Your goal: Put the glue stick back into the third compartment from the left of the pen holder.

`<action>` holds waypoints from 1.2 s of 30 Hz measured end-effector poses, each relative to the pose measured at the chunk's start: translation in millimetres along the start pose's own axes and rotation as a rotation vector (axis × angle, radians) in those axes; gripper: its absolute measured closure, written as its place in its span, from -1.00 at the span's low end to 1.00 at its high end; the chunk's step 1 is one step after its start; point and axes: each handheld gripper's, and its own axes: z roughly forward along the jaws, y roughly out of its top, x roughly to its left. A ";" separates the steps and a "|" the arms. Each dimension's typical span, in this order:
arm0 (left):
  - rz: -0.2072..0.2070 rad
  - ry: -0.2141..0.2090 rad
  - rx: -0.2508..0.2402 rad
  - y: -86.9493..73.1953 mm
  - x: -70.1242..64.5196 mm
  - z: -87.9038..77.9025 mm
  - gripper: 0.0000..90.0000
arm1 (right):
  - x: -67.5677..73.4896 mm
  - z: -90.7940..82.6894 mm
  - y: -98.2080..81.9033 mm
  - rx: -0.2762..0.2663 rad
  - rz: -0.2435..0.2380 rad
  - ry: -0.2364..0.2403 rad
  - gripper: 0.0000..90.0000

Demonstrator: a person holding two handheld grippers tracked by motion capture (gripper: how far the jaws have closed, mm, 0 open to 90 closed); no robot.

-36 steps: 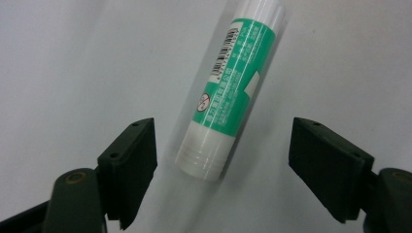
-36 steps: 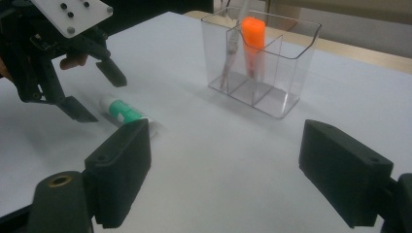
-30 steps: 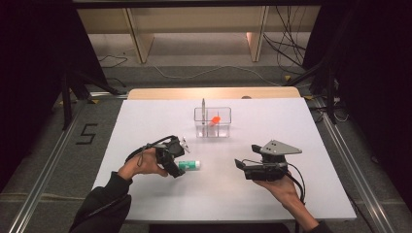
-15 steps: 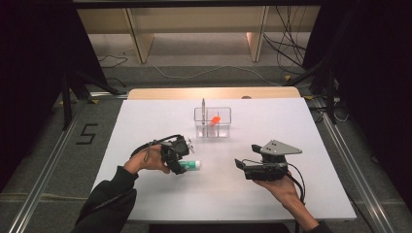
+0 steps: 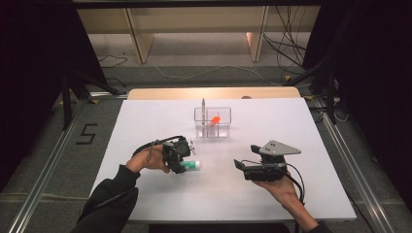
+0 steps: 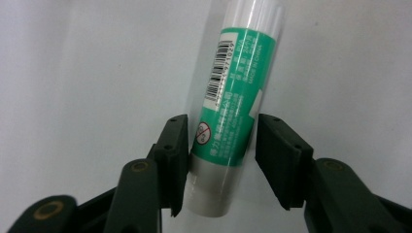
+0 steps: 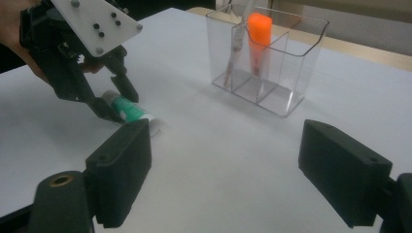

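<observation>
Left tool [image 6: 221, 160] has closed around smooth cylindrical glue stick [image 6: 233, 111].

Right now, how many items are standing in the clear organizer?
2: a grey pen and an orange marker, both upright in the clear organizer at the table's far side. Nothing else visible inside.

Reaching in from the near edge on both forearms, left gripper [image 5: 183, 156] tipping downward with jaws standing either side of a tube, one touching, the other slightly off. Right gripper [image 5: 241, 166] hovering level, pointing left, jaws gaping wide
</observation>
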 end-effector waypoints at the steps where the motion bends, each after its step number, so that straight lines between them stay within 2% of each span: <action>1: 0.005 -0.003 0.000 0.2 -0.3 0.0 0.29 | 0.0 0.0 0.0 0.000 0.000 0.000 -0.55; 4: 0.025 0.002 -0.002 0.5 -2.0 0.4 0.33 | -0.2 0.2 0.0 0.000 -0.002 0.001 -0.55; 8: 0.079 0.006 0.004 0.3 -3.9 -0.6 0.41 | -0.6 0.7 -0.4 -0.002 0.001 0.004 -0.55; 13: 0.100 -0.021 -0.002 -0.1 -6.1 -1.2 0.44 | 0.4 0.9 -0.5 0.000 -0.004 0.002 -0.55; 17: 0.089 -0.023 -0.008 1.7 -7.4 -3.8 0.45 | 0.9 0.9 -0.4 -0.002 -0.012 0.004 -0.55; 19: 0.065 -0.033 -0.027 2.7 -7.9 -6.2 0.45 | 1.7 0.8 -0.1 -0.003 -0.022 0.005 -0.54; 22: 0.064 -0.056 -0.029 4.7 -7.9 -13.4 0.45 | 4.1 0.5 -0.1 -0.013 -0.031 0.009 -0.54; 28: 0.036 -0.072 -0.053 9.9 -14.3 -25.1 0.45 | 10.2 1.2 0.0 -0.009 -0.066 0.020 -0.54; 32: 0.049 -0.077 -0.051 13.7 -20.2 -30.0 0.45 | 14.9 0.9 0.0 -0.009 -0.074 0.036 -0.54; 33: 0.037 -0.086 -0.053 15.3 -21.6 -31.1 0.45 | 16.5 0.8 0.0 -0.006 -0.084 0.039 -0.54; 36: 0.044 -0.099 -0.050 20.2 -26.9 -34.6 0.45 | 23.4 2.8 -1.5 -0.001 -0.125 0.049 -0.54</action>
